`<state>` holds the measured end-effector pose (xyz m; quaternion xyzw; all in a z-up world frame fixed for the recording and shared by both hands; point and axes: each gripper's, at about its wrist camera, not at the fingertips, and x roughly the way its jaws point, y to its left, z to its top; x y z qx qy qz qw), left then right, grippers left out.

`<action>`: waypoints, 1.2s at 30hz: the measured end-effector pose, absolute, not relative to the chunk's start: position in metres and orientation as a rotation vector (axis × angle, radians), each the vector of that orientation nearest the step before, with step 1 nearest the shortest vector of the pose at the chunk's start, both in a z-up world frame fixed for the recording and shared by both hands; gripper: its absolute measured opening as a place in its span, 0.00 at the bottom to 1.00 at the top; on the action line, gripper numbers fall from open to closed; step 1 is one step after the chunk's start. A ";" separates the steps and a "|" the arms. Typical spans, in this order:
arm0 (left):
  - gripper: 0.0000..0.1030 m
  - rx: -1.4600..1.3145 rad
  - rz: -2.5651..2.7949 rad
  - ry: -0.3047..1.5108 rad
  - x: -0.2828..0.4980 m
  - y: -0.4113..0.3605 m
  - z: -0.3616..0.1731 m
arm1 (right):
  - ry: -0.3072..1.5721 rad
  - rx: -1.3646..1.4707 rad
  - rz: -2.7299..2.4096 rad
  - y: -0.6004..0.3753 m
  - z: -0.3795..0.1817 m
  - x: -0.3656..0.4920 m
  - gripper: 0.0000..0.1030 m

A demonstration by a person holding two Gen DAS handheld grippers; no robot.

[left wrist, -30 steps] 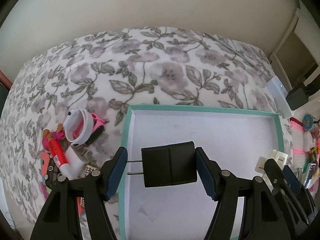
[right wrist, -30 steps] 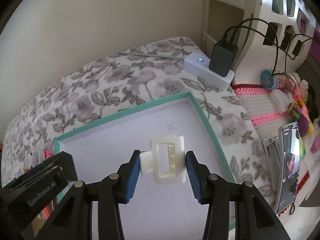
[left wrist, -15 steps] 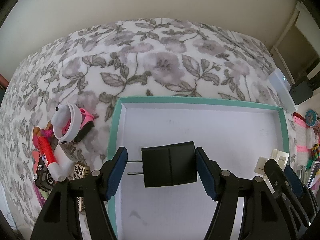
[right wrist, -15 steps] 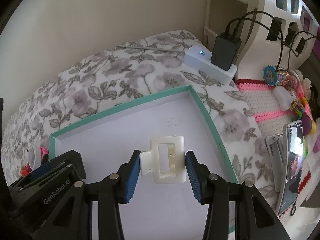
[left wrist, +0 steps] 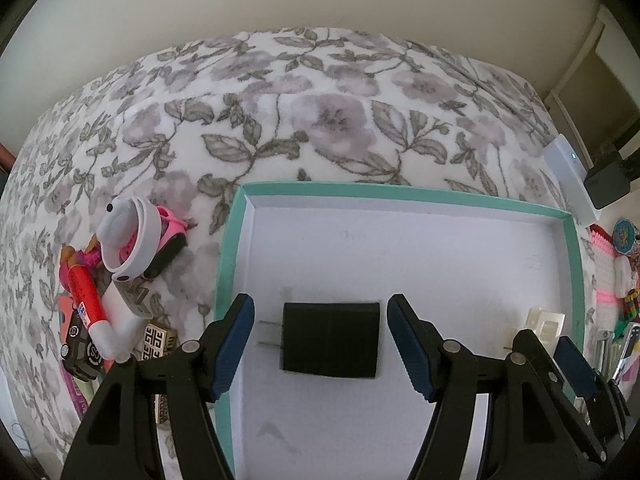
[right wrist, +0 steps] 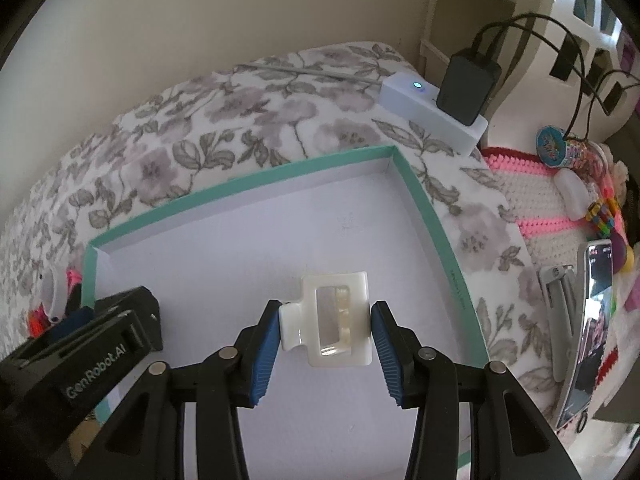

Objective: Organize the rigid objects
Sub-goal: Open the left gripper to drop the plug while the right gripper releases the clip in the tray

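Two grippers hover over the teal-rimmed tray (left wrist: 224,264) on the floral bed (left wrist: 320,120). Left gripper (left wrist: 320,338): jaws spread, clear of the black plug adapter (left wrist: 330,338) lying between them on the tray floor. Right gripper (right wrist: 325,334): jaws clamped against the cream hair clip (right wrist: 326,318) above the tray's right side.

I see a matt black plastic charger (left wrist: 331,339) with metal prongs, a glossy cream plastic clip (right wrist: 330,319), ribbed blue pads (right wrist: 263,359), a smooth card tray (left wrist: 400,248) and a fuzzy floral blanket (left wrist: 304,120).
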<state>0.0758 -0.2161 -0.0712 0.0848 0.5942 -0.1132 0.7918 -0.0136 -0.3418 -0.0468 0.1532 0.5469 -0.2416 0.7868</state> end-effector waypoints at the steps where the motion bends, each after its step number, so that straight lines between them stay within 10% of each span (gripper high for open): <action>1: 0.68 0.181 -0.244 1.278 0.076 -0.216 -0.071 | 1.182 0.322 -0.519 -0.341 -0.047 -0.013 0.47; 30: 0.77 0.100 -0.166 1.176 0.073 -0.175 -0.028 | 1.112 0.296 -0.488 -0.325 -0.007 -0.016 0.58; 32: 0.98 0.098 -0.157 1.161 0.073 -0.172 -0.027 | 1.112 0.288 -0.488 -0.324 -0.007 -0.016 0.61; 36: 0.99 0.087 -0.153 1.130 0.073 -0.168 -0.025 | 1.113 0.282 -0.489 -0.323 -0.010 -0.015 0.73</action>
